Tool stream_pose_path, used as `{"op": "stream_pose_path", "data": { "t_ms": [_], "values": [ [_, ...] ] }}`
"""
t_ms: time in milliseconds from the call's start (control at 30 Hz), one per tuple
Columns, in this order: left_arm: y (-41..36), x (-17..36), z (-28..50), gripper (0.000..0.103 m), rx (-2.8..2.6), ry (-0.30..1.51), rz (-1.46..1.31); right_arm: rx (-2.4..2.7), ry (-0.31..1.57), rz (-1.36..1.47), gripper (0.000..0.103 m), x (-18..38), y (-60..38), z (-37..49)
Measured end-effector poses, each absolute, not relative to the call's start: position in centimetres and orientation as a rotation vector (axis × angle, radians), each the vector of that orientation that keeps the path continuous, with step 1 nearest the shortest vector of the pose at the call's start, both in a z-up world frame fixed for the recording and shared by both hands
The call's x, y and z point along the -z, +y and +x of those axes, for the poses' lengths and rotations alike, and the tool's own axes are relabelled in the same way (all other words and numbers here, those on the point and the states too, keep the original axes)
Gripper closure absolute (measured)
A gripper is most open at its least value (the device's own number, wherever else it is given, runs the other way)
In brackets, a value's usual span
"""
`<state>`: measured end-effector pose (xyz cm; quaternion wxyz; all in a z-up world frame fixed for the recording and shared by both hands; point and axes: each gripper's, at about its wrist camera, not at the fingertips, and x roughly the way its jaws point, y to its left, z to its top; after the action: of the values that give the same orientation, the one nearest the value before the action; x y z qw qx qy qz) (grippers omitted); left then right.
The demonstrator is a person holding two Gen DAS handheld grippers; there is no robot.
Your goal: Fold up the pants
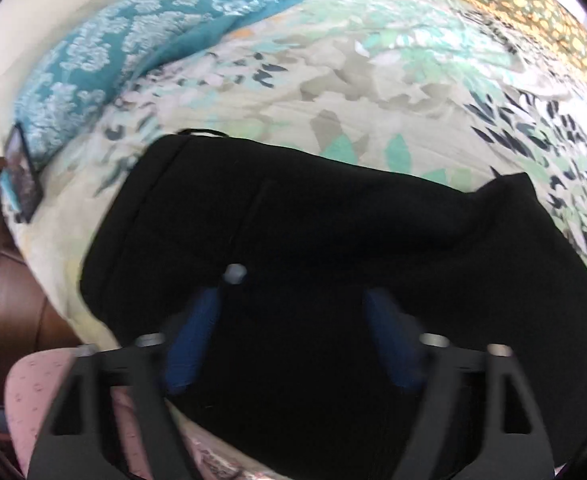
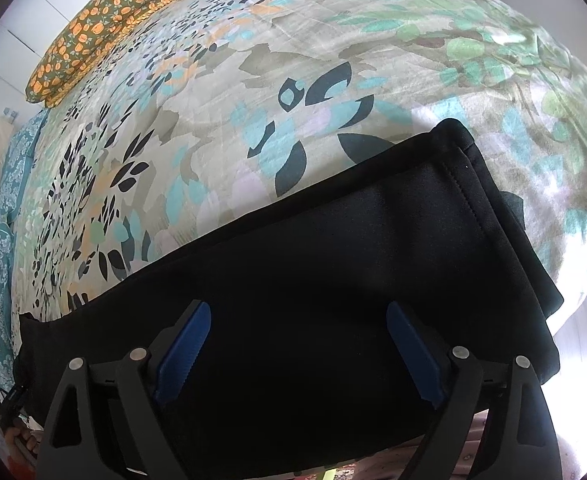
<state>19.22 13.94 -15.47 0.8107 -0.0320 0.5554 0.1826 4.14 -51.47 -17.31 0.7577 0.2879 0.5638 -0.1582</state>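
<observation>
Black pants (image 1: 333, 240) lie flat along the near side of a floral bedspread (image 1: 333, 80). In the left wrist view their waist end is at the left, with a small silver button (image 1: 235, 273) by the left blue pad. My left gripper (image 1: 291, 294) points down over this waist part, jaws wide open, gripping nothing. The right wrist view has the pants (image 2: 333, 240) running to a stitched leg hem (image 2: 465, 184) at the right. Above that leg my right gripper (image 2: 297, 306) is open too, with only flat cloth under its blue pads (image 2: 189, 340).
A teal patterned blanket (image 1: 133, 48) and an orange flowered pillow (image 1: 513, 0) lie at the bed's far side. A dark tablet-like object (image 1: 21, 176) rests at the bed's left edge, above brown wooden furniture (image 1: 13, 300). Pink cloth (image 1: 37, 392) shows at the lower left.
</observation>
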Motion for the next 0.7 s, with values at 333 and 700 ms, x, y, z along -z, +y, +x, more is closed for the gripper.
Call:
{"op": "stream_pose_path", "data": {
  "t_ms": [333, 700],
  "values": [
    [14.5, 15.6, 15.1, 0.011, -0.374, 1.306, -0.186, 0.359, 1.216, 0.65, 0.014, 17.2, -51.8, 3.8],
    [4.1, 15.3, 21.2, 0.009, -0.042, 1.103, 0.033, 0.373, 1.204, 0.658, 0.011, 16.9, -51.5, 3.9]
  ]
}}
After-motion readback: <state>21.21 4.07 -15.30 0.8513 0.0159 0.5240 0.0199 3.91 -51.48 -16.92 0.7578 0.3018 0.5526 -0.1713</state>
